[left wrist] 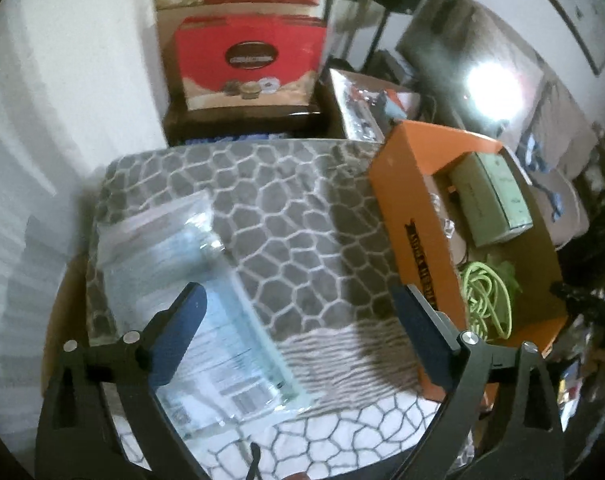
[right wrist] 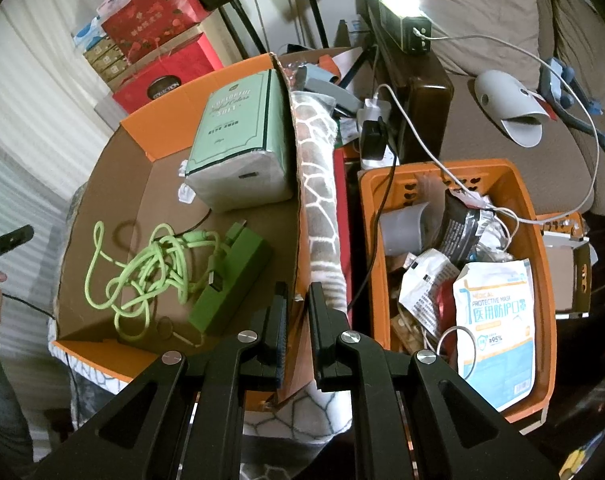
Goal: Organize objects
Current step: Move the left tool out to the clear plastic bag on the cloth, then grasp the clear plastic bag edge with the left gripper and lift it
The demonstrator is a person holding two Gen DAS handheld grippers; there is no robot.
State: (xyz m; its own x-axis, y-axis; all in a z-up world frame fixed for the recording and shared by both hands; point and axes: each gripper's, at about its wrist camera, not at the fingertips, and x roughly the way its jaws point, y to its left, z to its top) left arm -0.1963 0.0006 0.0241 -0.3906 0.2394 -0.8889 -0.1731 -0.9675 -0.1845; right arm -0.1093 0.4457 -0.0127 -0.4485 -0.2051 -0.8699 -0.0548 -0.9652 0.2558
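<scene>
A clear plastic bag (left wrist: pixel 190 300) with papers inside lies on the grey patterned mat (left wrist: pixel 294 208). My left gripper (left wrist: pixel 298 308) is open above it, its left finger over the bag. An orange cardboard box (left wrist: pixel 414 224) stands at the mat's right; it holds a green tissue pack (right wrist: pixel 242 140), a tangled green cable (right wrist: pixel 142 268) and a green charger (right wrist: pixel 230 280). My right gripper (right wrist: pixel 298 296) is shut on the box's right wall (right wrist: pixel 296 240).
An orange plastic basket (right wrist: pixel 542 280) with mask packets and wrappers stands right of the box. Red gift boxes (left wrist: pixel 250 60) are stacked behind the mat. A sofa (right wrist: pixel 502 20) with cables and a lit lamp lies at the back right.
</scene>
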